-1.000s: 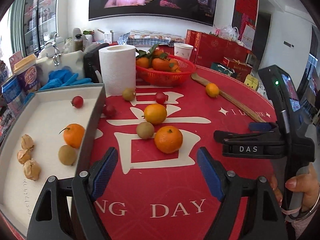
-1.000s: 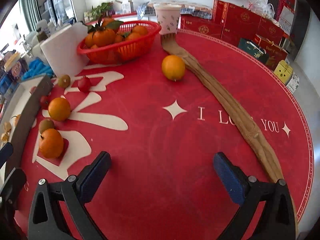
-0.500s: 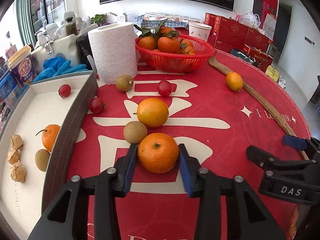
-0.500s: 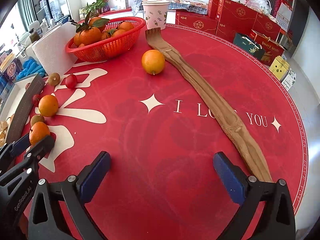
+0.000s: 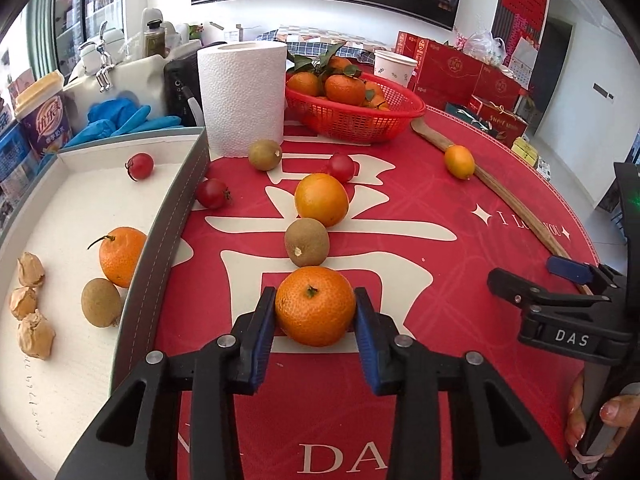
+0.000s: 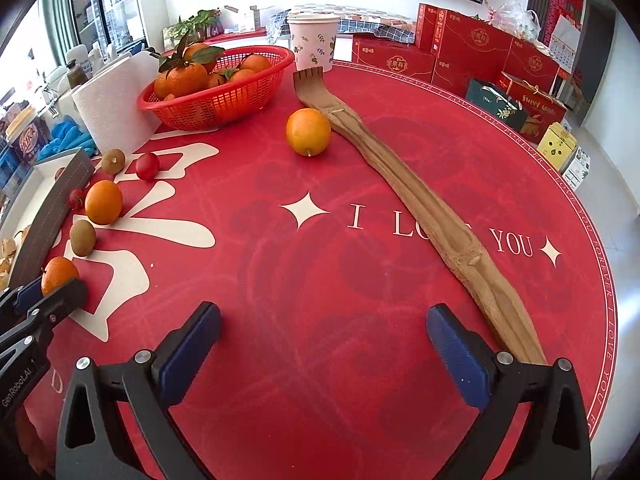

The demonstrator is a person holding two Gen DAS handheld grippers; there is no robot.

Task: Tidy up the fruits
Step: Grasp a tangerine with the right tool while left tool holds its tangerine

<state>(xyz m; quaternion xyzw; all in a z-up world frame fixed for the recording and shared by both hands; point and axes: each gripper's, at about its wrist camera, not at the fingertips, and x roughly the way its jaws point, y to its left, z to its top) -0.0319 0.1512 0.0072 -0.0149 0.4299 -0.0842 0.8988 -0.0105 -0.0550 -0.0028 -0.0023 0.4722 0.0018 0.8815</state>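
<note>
**Left tool closed on a tangerine, tray waiting beside it**

The round counter with the red printed cloth (image 5: pixel 460 280) carried everything. Along its left side stood the large shallow white tray with a grey wall (image 5: pixel 160 248), and in it lay already one orange tangerine with a stalk (image 5: pixel 120 256), one brown kiwi-like fruit (image 5: pixel 101 302), one small red tomato (image 5: pixel 140 166) and three pale dry husks (image 5: pixel 34 334). At the far side stood the red plastic basket full of leafy tangerines (image 5: pixel 360 118), next to a white paper roll (image 5: pixel 242 96). A long brown wooden back-scratcher (image 6: pixel 420 208) lay across the right half of the cloth, with a loose orange (image 6: pixel 308 131) touching it.

The left tool (image 5: pixel 315 316) had its two blue pads pressed on both sides of a round orange tangerine (image 5: pixel 315 306), which seemed to rest on the cloth, just in front of a brown oval fruit (image 5: pixel 306 241). The right tool (image 6: pixel 322 352) hovered with its jaws wide apart and nothing between them.

I judged the step to be the grasp of one more fruit for the tray. The next move probably called for a lift high enough to pass over the grey wall, then a shift to the left and a gentle release on a free part of the tray floor, so that the tangerine does not roll against the fruits already there.
</note>
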